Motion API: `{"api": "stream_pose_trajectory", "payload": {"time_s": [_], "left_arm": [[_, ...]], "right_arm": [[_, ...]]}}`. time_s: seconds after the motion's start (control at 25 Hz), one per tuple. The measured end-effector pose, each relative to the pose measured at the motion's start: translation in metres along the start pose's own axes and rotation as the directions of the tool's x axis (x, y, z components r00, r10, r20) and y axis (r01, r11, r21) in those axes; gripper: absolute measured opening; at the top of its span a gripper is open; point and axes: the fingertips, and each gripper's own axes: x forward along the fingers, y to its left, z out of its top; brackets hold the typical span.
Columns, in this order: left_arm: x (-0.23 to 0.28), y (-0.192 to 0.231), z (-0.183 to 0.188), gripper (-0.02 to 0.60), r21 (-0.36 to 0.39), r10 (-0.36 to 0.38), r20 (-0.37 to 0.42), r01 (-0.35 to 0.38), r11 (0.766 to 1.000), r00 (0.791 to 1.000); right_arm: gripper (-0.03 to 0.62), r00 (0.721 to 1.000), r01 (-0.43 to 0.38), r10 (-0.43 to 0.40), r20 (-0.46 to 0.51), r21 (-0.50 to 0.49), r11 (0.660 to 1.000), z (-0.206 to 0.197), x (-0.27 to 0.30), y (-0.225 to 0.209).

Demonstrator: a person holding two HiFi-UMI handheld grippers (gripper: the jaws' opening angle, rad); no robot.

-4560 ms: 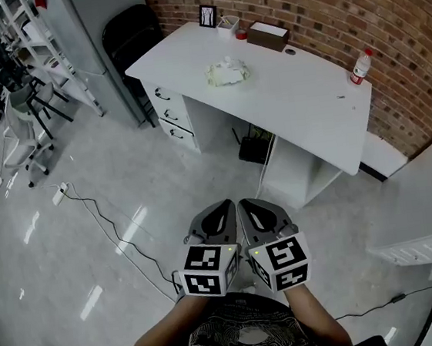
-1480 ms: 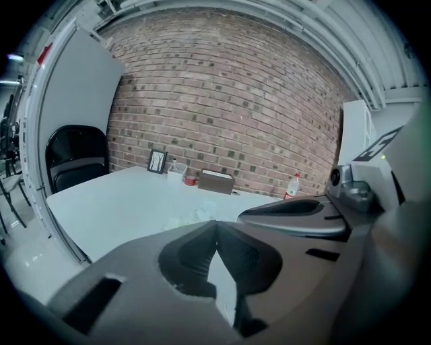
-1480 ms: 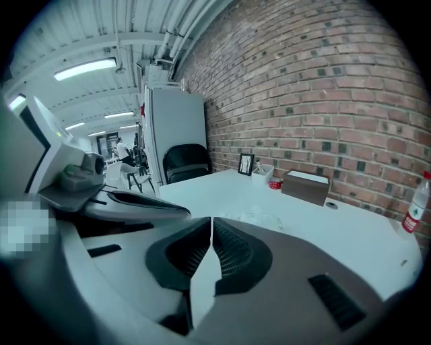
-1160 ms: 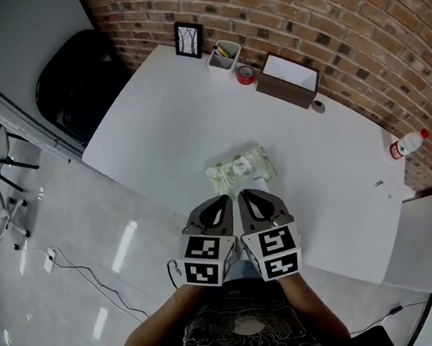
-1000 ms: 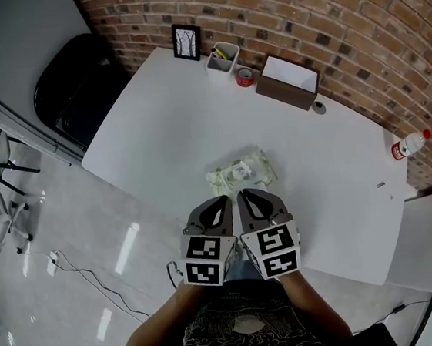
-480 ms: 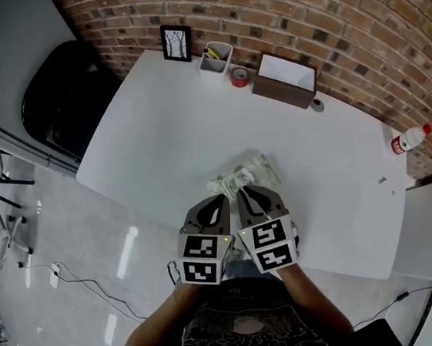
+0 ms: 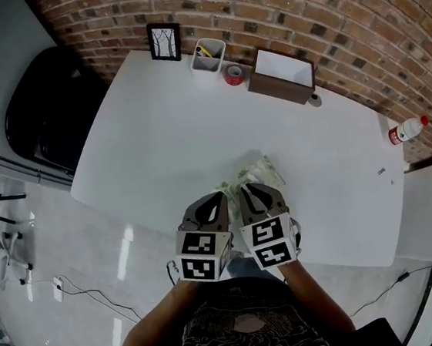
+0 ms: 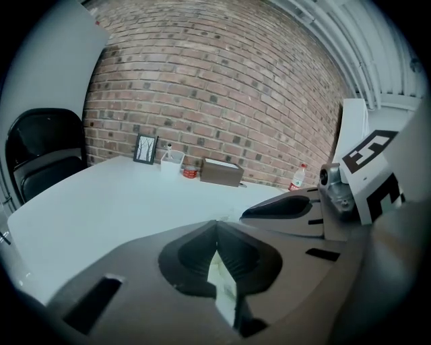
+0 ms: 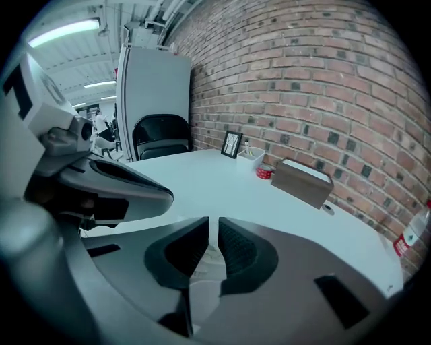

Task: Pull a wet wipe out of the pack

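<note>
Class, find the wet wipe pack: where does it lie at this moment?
In the head view the wet wipe pack lies on the white desk near its front edge, just beyond the left gripper and right gripper.

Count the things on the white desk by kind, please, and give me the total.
Pale green soft wet wipe pack: 1
Black-framed picture: 1
White pen holder: 1
Red tape roll: 1
Brown box with white top: 1
Plastic bottle with red cap: 1
Tiny items, too small to tell: 2
Total: 8
</note>
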Motion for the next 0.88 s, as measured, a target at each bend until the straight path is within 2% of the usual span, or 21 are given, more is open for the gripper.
{"api": "stream_pose_trajectory", "payload": {"time_s": [0.36, 0.76, 0.88], "left_arm": [[0.011, 0.008, 0.001, 0.011, 0.019, -0.067, -0.032, 0.068, 0.998, 0.997], [0.01, 0.014, 0.005, 0.011, 0.059, -0.124, -0.051, 0.126, 0.99, 0.991], [0.008, 0.015, 0.003, 0.011, 0.071, -0.142, -0.061, 0.146, 0.987, 0.988]], "right_arm": [[0.081, 0.997, 0.053, -0.051, -0.066, 0.026, 0.998, -0.012, 0.016, -0.005], [0.078, 0.988, 0.131, -0.121, -0.098, 0.108, 0.985, -0.018, 0.019, -0.012], [0.052, 0.987, 0.142, -0.13, -0.097, 0.133, 0.981, -0.018, 0.019, -0.011]]}}
